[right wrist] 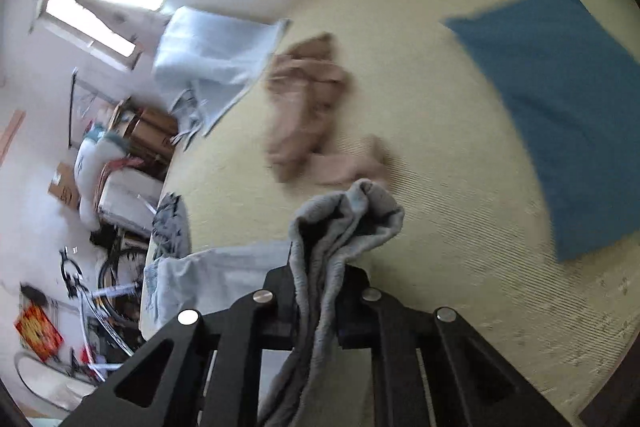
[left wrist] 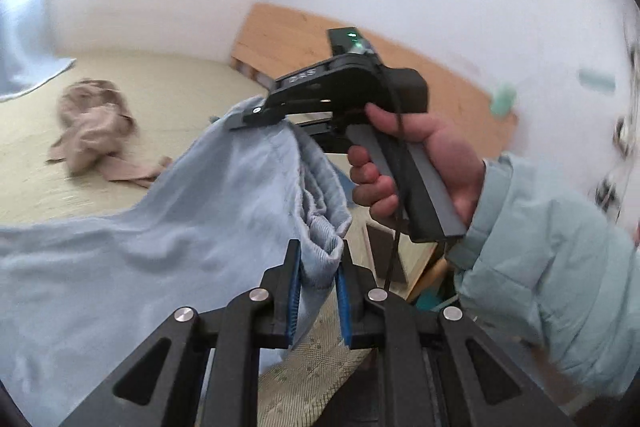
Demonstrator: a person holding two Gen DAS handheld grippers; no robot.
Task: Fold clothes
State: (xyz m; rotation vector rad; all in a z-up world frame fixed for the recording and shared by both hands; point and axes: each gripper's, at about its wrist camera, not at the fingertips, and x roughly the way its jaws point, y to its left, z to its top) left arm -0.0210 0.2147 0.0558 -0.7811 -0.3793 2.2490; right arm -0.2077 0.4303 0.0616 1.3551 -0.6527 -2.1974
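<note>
Left wrist view: the left gripper is clenched on the ribbed hem of the pale blue fleece garment, lifted above the cream woven bed cover. The right gripper, lettering too blurred to read, grips another edge. Beyond the garment lies a crumpled tan cloth; a flat blue towel rests right of it.

The pale blue garment hangs bunched above the bed, and a crumpled beige garment lies behind it.
</note>
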